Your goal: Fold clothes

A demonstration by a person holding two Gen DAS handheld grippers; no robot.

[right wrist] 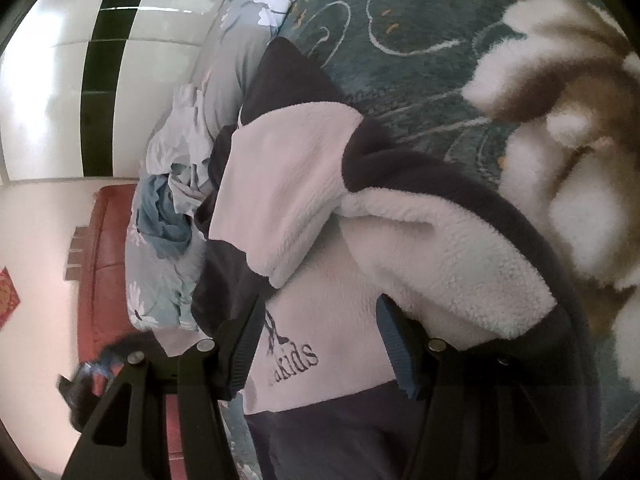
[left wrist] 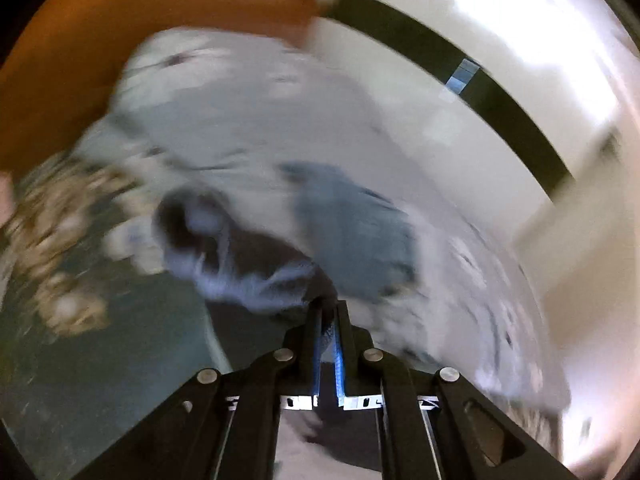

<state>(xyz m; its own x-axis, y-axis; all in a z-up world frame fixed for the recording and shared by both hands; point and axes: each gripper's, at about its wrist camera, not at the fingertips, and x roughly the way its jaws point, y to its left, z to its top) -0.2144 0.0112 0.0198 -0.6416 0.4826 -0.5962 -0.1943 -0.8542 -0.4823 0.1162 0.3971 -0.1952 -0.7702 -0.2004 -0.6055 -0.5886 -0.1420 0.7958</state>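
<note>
Fleece jacket (right wrist: 304, 200), white with dark panels, is seen bunched on the green patterned bedspread (right wrist: 420, 40), filling the centre of the right wrist view. Right gripper (right wrist: 320, 344) is held spread, its fingers (right wrist: 244, 344) set either side of the lettered chest panel; whether they press it cannot be told. Left gripper (left wrist: 329, 320) is pressed together, seemingly pinching a dark edge of cloth in a heavily blurred view. Judged step: drawing a flap over for the fold. Next, that edge should be laid flat toward 12 o'clock and released.

Dark stitched letters "kids" read on the white fleece garment (right wrist: 304, 312)
</note>
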